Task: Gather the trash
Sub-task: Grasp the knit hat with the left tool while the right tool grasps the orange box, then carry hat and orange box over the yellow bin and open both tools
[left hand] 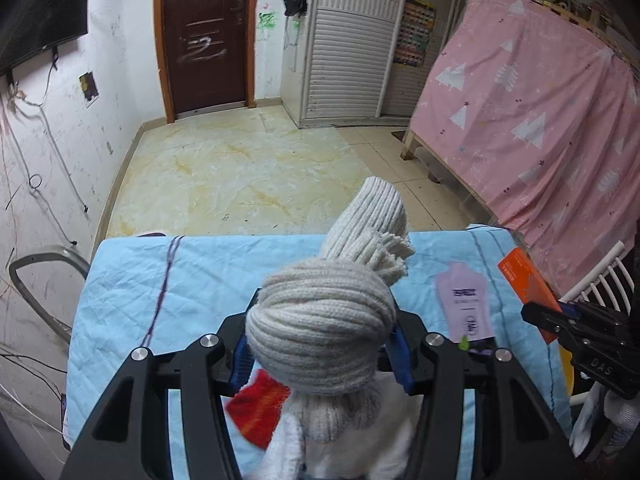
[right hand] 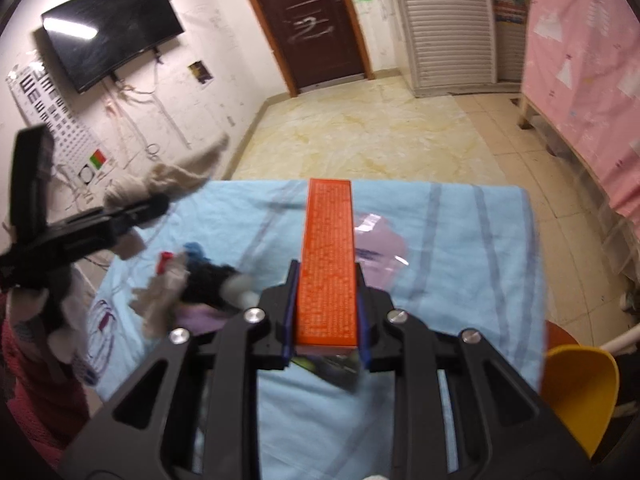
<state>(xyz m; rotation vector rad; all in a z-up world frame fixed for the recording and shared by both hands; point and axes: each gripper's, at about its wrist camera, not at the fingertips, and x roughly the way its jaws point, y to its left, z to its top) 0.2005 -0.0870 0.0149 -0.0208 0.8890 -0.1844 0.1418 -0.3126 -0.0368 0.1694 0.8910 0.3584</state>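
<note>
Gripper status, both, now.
Left gripper: shut on the knit sock.
Right gripper: shut on the orange box.

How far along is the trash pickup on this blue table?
Nothing visibly binned yet. In hand: the left tongs clamp a grey knitted scarf; the right tongs clamp an orange box. Left on the blue cloth: a lilac pouch, a red wrapper and a fabric pile.
</note>
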